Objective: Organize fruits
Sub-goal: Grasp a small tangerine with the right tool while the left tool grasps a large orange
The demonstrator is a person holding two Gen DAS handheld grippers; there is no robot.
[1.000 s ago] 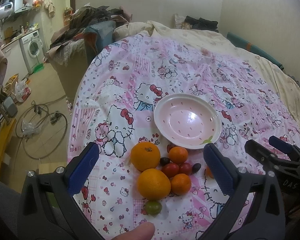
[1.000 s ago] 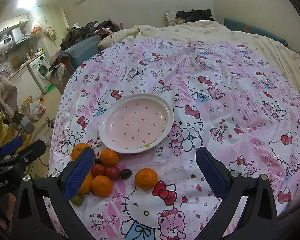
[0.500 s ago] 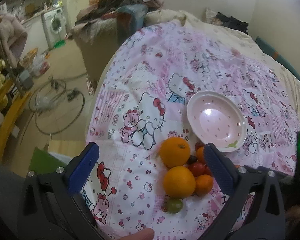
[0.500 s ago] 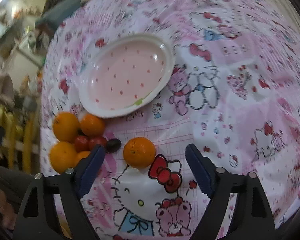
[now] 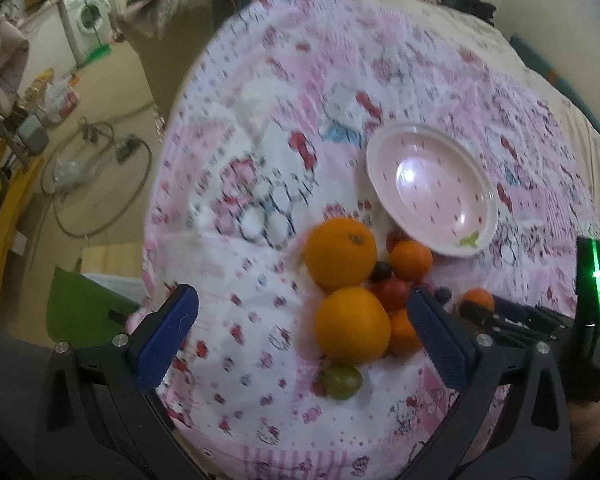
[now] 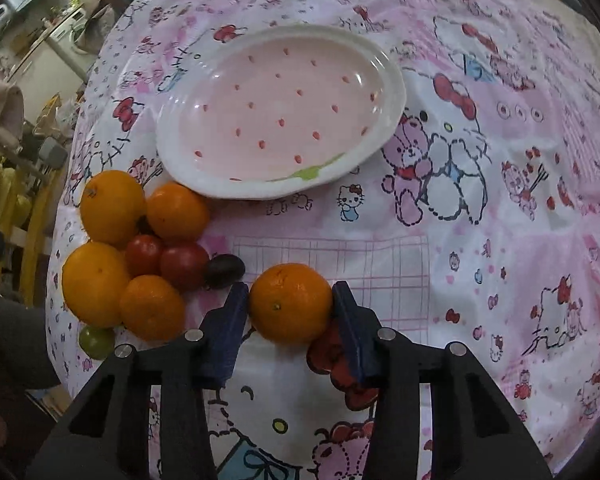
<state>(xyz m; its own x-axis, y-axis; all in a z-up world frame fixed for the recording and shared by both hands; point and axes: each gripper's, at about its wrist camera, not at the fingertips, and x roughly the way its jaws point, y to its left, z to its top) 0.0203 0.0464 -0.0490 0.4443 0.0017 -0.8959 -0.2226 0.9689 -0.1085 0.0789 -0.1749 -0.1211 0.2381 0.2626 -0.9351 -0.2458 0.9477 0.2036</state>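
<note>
Tangerine (image 6: 290,302) front and centre, lying alone on the pink cartoon-cat sheet (image 6: 480,264), off to the right of the main fruit pile. Squeezed between the blue pads of the right gripper (image 6: 290,316), jaws just closing in, a pad against each flank of the fruit. Sitting on the cloth, not lifted. Just left of it, a dark grape (image 6: 224,271), then two red cherry tomatoes (image 6: 183,266) touching each other. Around those, two big oranges (image 6: 95,284) at the far left of the pile, one beyond the other, and two smaller tangerines (image 6: 152,307) packed in against the tomatoes. Green grape (image 6: 97,342) at the near left edge of the heap. Beyond the pile, a pink strawberry-dotted plate (image 6: 384,68) with a white rim, nothing in it, its near rim close to the nearest tangerine of the heap. From the other side, left gripper (image 5: 300,338) hanging above the sheet with jaws spread wide, nothing between the pads but cloth and the near orange (image 5: 352,324). Right pad overlapping the pile in view; contact impossible to judge through the blur. Further out, bare floor, a washing machine (image 5: 86,24) and clutter along the left.
</note>
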